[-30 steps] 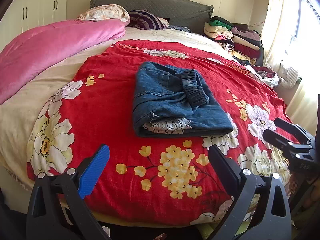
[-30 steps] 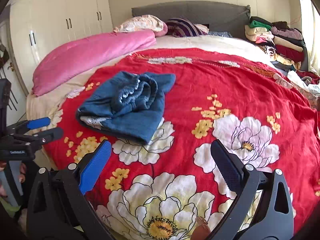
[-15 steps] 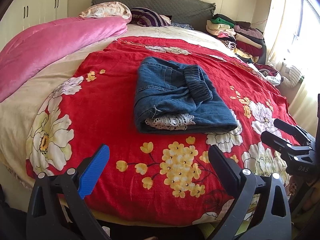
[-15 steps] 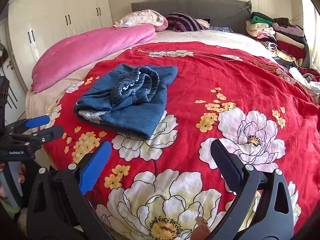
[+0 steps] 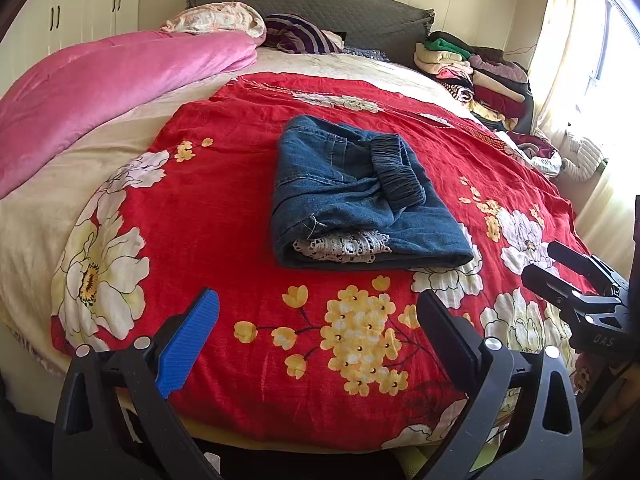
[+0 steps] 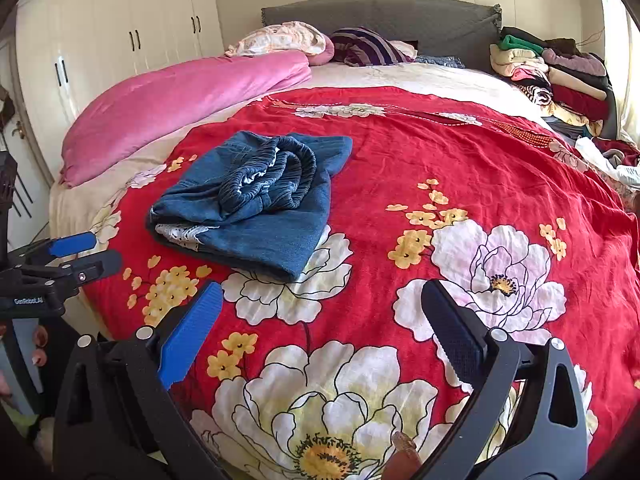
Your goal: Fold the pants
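Blue denim pants lie folded into a compact stack on the red floral bedspread, with a white lace hem showing at the near edge and the elastic waistband on top. They also show in the right wrist view, left of centre. My left gripper is open and empty, held near the bed's foot edge, short of the pants. My right gripper is open and empty over the large white flowers, to the right of the pants. Each gripper shows in the other's view, the right and the left.
A pink duvet lies along the bed's left side. Pillows rest against the grey headboard. A pile of folded clothes stands at the far right by the curtained window. White wardrobes line the left wall.
Both grippers have risen or tilted slightly, so the pants sit a little lower and nearer in both views. The pants have not moved. Both grippers stay open.
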{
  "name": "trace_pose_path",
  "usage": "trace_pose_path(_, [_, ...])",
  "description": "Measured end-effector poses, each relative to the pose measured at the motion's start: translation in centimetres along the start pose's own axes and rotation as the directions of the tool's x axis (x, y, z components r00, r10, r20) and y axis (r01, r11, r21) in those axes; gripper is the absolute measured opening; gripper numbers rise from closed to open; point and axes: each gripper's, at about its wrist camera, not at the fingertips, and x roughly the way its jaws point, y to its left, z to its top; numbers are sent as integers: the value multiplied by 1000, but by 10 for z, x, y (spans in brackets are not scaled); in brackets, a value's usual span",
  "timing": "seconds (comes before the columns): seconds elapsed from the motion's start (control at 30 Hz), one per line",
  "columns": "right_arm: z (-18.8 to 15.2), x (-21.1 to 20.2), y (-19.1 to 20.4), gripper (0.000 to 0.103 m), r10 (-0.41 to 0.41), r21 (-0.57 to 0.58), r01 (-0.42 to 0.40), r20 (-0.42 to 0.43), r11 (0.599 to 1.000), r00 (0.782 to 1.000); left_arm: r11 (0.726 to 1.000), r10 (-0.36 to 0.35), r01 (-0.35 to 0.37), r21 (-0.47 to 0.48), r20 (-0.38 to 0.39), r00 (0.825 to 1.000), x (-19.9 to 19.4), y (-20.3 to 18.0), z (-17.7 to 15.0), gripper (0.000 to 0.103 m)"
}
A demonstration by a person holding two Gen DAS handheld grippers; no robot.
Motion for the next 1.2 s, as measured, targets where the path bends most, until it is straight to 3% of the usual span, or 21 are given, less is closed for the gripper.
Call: trace_pose_path(1.2, [3, 0, 3, 94, 6, -5, -6, -3, 1000, 1000, 1000, 5, -5, 5, -2, 1000, 1, 0, 1, 99])
